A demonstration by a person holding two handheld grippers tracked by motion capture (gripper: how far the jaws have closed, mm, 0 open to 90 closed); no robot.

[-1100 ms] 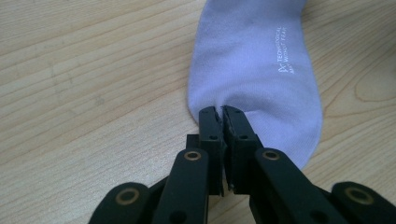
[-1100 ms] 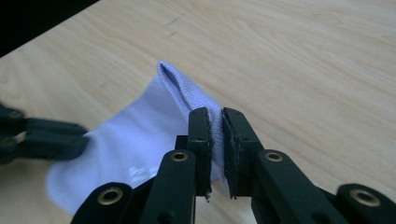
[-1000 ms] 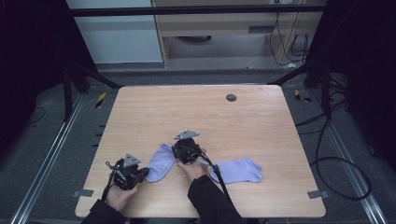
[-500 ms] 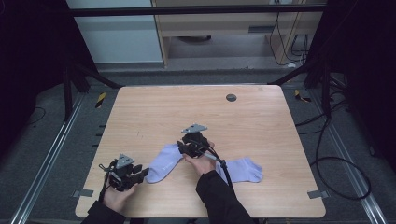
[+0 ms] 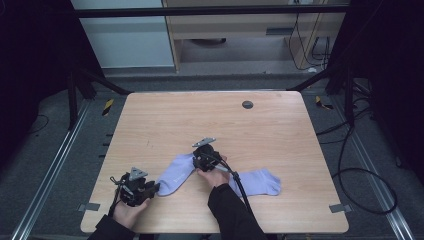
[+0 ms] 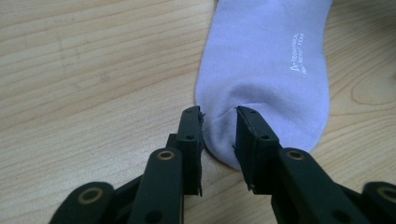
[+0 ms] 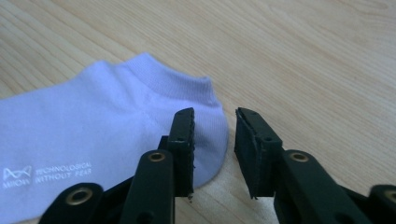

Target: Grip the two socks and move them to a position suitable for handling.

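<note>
Two socks: one (image 5: 176, 173) between both closing, unclamped grippers, left (image 5: 150, 189) and right (image 5: 196, 161); another (image 5: 259, 181) rightward; far table (image 5: 200, 115) bare.

sock (image 6: 266, 70): knit cloth, matt; table (image 5: 200, 115): smooth wood grain

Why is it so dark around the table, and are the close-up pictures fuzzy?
High view: the table is lit, the room beside it black. Left gripper view: the sock looks sharp, its tiny lettering readable. Right gripper view: the near tool is slightly soft.
</note>
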